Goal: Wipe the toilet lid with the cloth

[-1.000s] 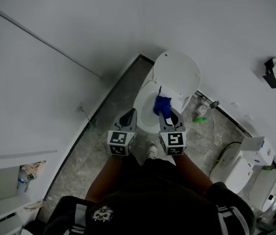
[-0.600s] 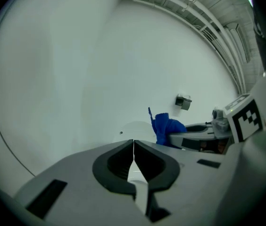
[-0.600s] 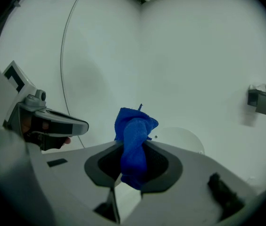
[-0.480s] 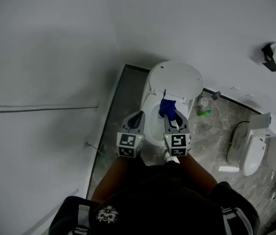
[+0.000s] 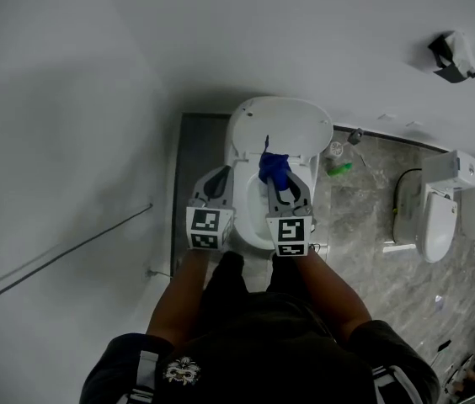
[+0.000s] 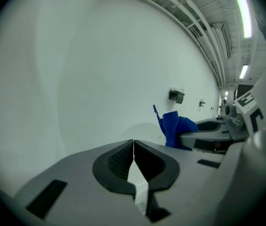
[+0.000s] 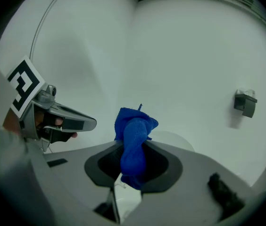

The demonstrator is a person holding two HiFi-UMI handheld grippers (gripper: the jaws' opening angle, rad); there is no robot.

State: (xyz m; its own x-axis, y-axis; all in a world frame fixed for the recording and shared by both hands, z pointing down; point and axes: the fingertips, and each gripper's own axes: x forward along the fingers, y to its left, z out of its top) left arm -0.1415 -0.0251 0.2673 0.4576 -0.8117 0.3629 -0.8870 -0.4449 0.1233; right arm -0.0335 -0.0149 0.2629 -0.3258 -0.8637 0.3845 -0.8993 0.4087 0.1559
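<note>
The head view alone is showing the toilet (image 5: 250, 219), its lid (image 5: 280, 126) standing raised against the wall; the gripper views are catching mostly bare wall. The left gripper (image 6: 133, 144) is hovering, pinched together on nothing. The right gripper (image 7: 134, 147) is clamping the blue cloth (image 7: 134, 135) (bunched, poking upward) just before the lid. Both grippers are partly hiding the bowl.

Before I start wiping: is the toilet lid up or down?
Up. The toilet lid stands raised behind the bowl, which lies open in the head view.
</note>
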